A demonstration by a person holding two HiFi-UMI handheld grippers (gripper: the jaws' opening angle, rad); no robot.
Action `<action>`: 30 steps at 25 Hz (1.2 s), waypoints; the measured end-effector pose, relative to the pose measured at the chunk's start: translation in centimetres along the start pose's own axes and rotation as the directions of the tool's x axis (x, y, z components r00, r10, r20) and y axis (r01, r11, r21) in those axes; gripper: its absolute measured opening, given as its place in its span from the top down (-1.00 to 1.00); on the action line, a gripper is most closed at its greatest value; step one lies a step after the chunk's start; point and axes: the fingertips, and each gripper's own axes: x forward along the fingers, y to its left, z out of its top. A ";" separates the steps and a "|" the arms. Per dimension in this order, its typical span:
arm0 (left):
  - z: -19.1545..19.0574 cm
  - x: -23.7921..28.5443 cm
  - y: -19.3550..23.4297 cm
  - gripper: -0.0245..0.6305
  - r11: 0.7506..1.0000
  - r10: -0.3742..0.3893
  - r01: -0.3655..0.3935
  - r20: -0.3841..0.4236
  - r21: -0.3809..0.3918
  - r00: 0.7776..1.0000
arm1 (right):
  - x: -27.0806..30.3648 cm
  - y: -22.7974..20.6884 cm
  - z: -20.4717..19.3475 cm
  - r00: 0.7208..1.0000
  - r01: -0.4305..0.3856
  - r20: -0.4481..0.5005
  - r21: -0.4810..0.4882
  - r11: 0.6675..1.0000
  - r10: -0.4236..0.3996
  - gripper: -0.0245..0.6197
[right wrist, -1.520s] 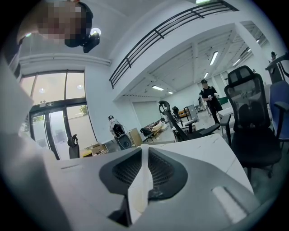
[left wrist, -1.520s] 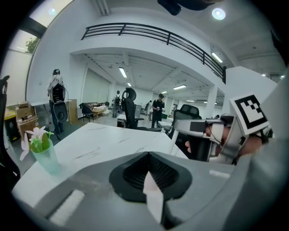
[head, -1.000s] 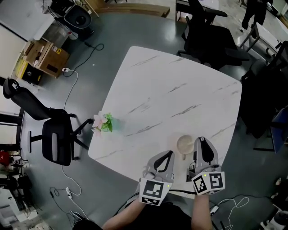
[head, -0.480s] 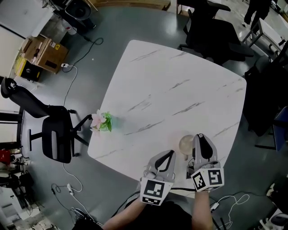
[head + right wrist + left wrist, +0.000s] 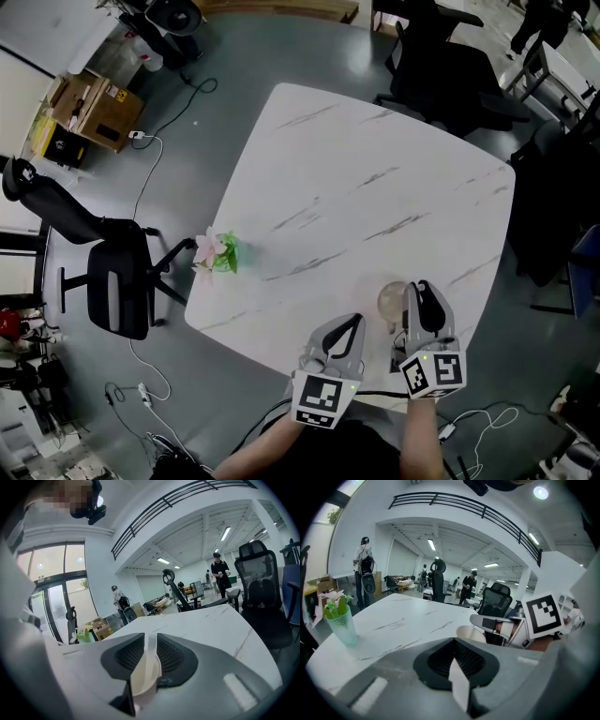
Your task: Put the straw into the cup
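My left tool (image 5: 457, 670) is pinched on what I take for the straw (image 5: 460, 689), a white sliver, and my right tool (image 5: 150, 656) clamps the wall of the cup (image 5: 390, 298) at the near edge of the surface (image 5: 356, 206), so a skewed approach could buckle the straw or tip the cup off.

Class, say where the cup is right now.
In the head view the cup stands on the table near its near edge, its wall between the right gripper's jaws, right of the left gripper.
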 end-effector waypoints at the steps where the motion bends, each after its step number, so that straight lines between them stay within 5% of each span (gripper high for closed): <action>1: 0.1 -0.1 -0.1 0.92 1.000 -0.001 0.001 0.003 0.002 1.000 | -0.1 0.0 0.0 1.000 0.003 0.001 0.000 1.000 -0.003 0.66; 20: 4.9 -2.7 -2.8 0.92 0.996 -0.067 0.059 0.131 0.069 0.989 | -6.3 2.0 5.4 0.992 0.049 0.117 -0.038 0.998 -0.044 0.64; 30: 7.4 -6.4 -4.4 0.92 0.990 -0.100 0.075 0.226 0.115 0.969 | -11.2 5.4 7.0 0.982 0.061 0.184 -0.064 0.996 -0.048 0.89</action>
